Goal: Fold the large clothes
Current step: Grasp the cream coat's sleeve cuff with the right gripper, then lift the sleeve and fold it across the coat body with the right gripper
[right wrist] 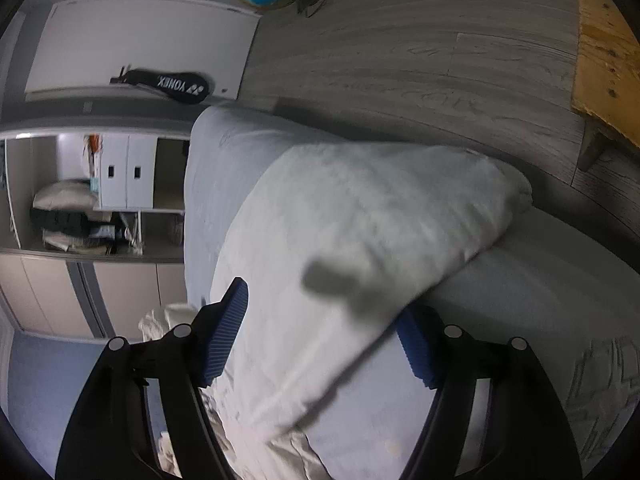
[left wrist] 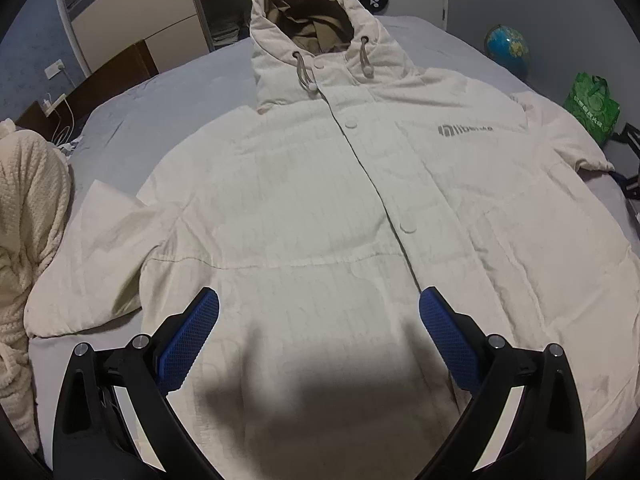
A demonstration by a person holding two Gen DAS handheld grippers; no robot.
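Grey sheet covers the bed, which carries everything. Cream hooded jacket lies front-up and spread flat across most of it, hood toward the far end, tan lining showing inside the hood opening. Snap buttons run down the closed front; grey logo on the chest at picture right. One sleeve angles out at picture left, toward a cream knitted garment heaped at that edge of the bed.

Left gripper hovers over the lower front of the jacket, jaws wide, nothing between the blue pads; its shadow falls on the fabric just below.

Right gripper, right wrist view: camera rolled, picture blurred. The other sleeve lies near the bed's edge, wood floor beyond. Jaws partly open, sleeve fabric between them; far pad partly hidden behind the fabric, near pad appears clear of it. Contact not confirmed.

Background: globe, green bag, black racket case against the white door.
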